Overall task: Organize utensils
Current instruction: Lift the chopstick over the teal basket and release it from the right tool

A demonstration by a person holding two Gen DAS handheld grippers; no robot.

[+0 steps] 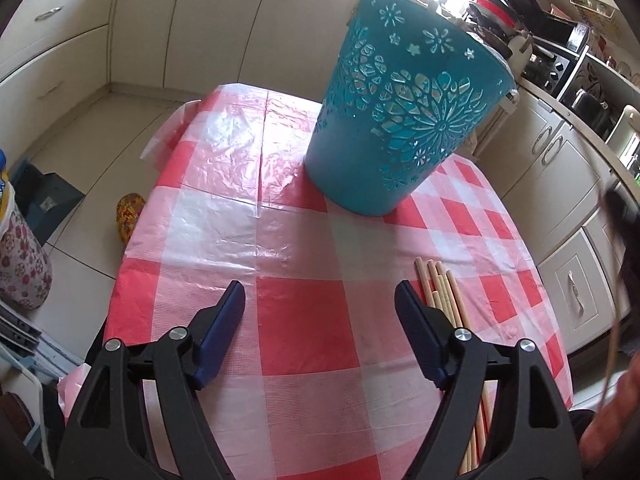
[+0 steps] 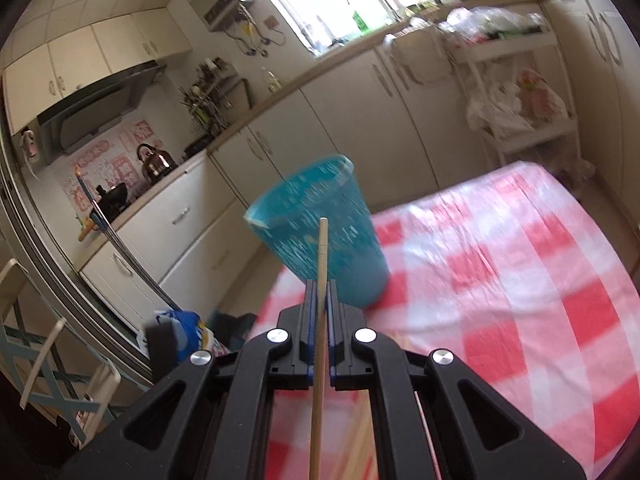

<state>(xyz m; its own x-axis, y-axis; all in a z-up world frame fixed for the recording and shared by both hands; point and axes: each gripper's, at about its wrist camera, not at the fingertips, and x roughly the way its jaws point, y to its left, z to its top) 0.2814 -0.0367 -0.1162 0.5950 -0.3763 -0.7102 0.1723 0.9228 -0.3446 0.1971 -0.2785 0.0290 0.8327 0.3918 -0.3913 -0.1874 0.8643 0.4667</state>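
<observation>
So the right gripper (image 2: 319,286) is clamped tight on a single wooden chopstick (image 2: 321,280), whose tip pokes up in front of the teal cutout basket (image 2: 320,232) standing on the red-checked tablecloth (image 2: 520,280). The left gripper (image 1: 320,300) hangs over the cloth with fingers spread wide and holding nothing, the other chopsticks (image 1: 438,284) lying just beside its right finger.

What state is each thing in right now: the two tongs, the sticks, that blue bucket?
Left tongs: open, empty, above the table.
Right tongs: shut on one chopstick.
Loose chopsticks: lying on the tablecloth.
Teal basket: upright on the table.
</observation>
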